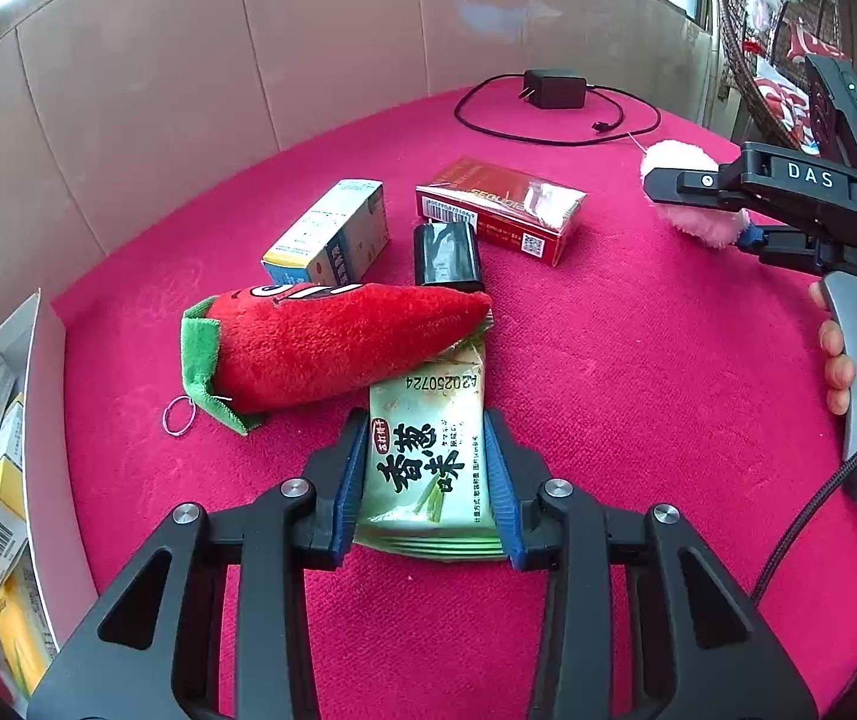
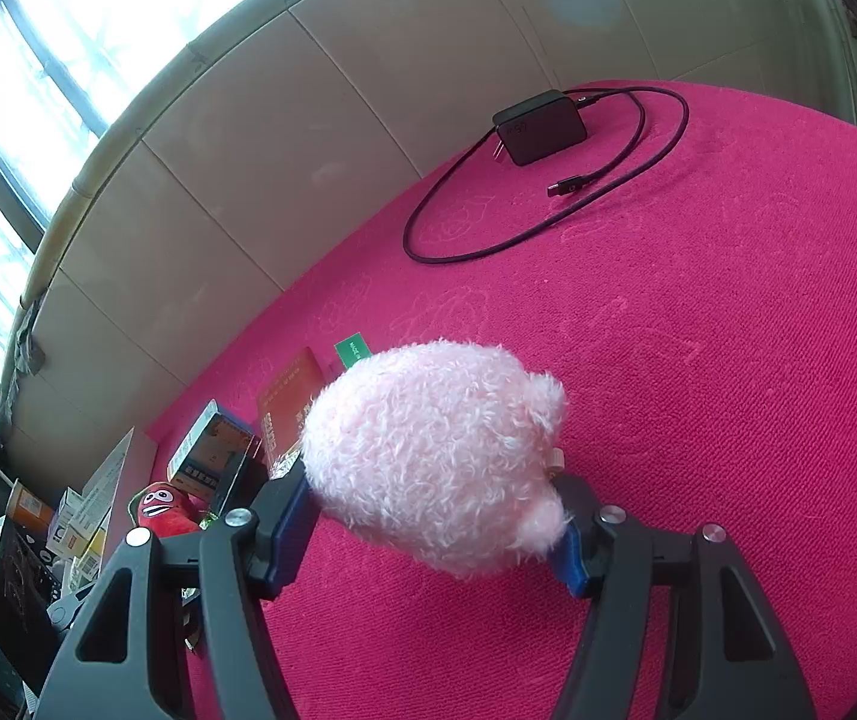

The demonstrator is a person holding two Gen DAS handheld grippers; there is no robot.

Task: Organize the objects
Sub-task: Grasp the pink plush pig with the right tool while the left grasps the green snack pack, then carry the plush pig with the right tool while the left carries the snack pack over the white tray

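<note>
A green snack packet [image 1: 428,456] lies on the pink cloth [image 1: 638,390], its far end tucked under a red chili plush [image 1: 332,342]. My left gripper [image 1: 425,420] is shut on the packet, with a blue pad pressing against each long side. Held up at the right, my right gripper [image 1: 698,210] is shut on a fluffy pink plush toy [image 1: 698,228]. In the right wrist view the pink plush toy [image 2: 434,456] fills the gap of the right gripper [image 2: 434,492], above the cloth. The chili plush [image 2: 161,507] shows at the lower left there.
Behind the chili lie a white-and-blue carton [image 1: 332,234], a black block [image 1: 446,255] and a red foil-wrapped box [image 1: 500,210]. A black charger [image 1: 554,90] with its looped cable sits at the far edge. An open cardboard box [image 1: 38,450] of small cartons stands at the left.
</note>
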